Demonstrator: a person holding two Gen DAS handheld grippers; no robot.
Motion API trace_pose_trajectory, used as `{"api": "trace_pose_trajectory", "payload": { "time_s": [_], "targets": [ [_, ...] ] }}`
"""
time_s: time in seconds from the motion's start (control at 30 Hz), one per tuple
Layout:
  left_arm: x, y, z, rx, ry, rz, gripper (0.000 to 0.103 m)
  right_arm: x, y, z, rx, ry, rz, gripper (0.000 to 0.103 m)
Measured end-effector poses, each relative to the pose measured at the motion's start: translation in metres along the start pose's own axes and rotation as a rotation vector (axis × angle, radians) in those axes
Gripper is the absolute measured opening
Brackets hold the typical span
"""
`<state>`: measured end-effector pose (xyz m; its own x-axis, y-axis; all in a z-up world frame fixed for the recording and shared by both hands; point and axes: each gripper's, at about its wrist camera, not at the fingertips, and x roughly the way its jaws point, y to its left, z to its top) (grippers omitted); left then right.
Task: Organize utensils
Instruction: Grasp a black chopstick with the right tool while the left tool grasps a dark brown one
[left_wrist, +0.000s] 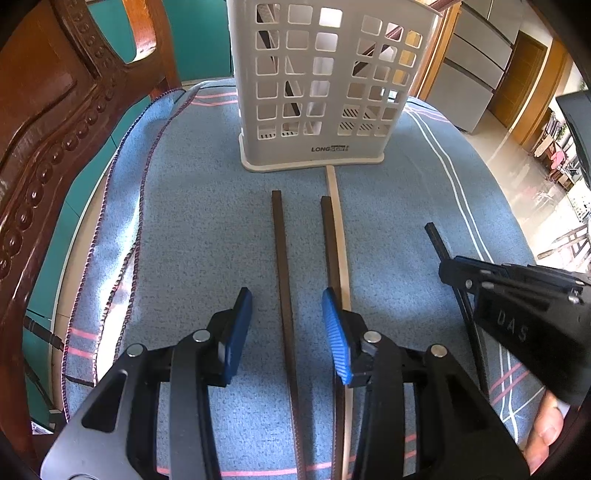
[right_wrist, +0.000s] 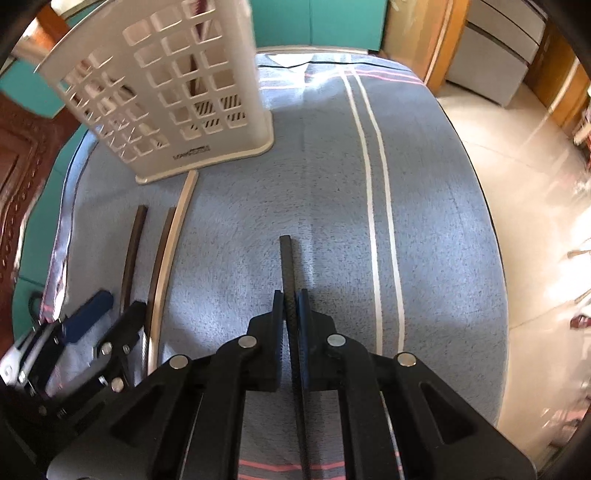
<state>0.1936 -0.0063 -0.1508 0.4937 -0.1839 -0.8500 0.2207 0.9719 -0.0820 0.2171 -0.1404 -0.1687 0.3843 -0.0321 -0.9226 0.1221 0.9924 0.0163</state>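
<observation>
Blue pads of the left gripper fill the foreground of its own view, standing moderately apart and astride a dark chopstick that lies on the blue towel; the pads do not touch it. Taking the white slotted basket as the landmark, this stick lies in front of its base and points toward it. Just to its right a second dark chopstick lies against a pale chopstick whose far tip reaches the basket's foot.

Further right, well out from the basket's front corner, the right gripper is clamped tight on a black chopstick, which runs lengthwise between its pads with the blunt end sticking out ahead.

As I judge it, the step in hand is carrying that black chopstick to the basket. To do it well, tip the stick upright, bring it over the open top and aim for one compartment, then release only once the lower end is inside the rim. The grip sits far back on a thin stick, so it could pivot; slow wrist turns would help. Keep the left gripper clear of the path.
</observation>
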Motion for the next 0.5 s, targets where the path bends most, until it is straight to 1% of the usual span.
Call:
{"api": "trace_pose_trajectory", "payload": {
  "time_s": [0.1,0.17,0.27,0.33,0.4,0.5],
  "targets": [
    [0.001,0.000,0.000,-0.002,-0.008,0.007,0.041,-0.002,0.006,-0.003,-0.050,-0.008,-0.015,0.009],
    [0.002,-0.001,0.002,0.004,-0.013,0.019,0.043,-0.001,0.010,-0.004,-0.090,-0.014,-0.025,0.010],
    [0.005,-0.005,0.003,0.021,-0.026,0.056,0.048,-0.003,0.011,-0.007,-0.132,-0.032,-0.028,0.016],
    [0.007,-0.007,0.006,0.013,-0.032,0.062,0.048,-0.005,0.011,-0.014,-0.142,-0.042,-0.012,0.018],
    [0.007,-0.005,0.007,0.010,-0.035,0.053,0.048,-0.005,0.005,-0.014,-0.138,-0.045,0.025,0.018],
    [0.006,0.008,0.009,-0.032,-0.033,-0.015,0.048,-0.004,-0.006,-0.015,-0.113,-0.041,0.080,0.019]
  ]
}}
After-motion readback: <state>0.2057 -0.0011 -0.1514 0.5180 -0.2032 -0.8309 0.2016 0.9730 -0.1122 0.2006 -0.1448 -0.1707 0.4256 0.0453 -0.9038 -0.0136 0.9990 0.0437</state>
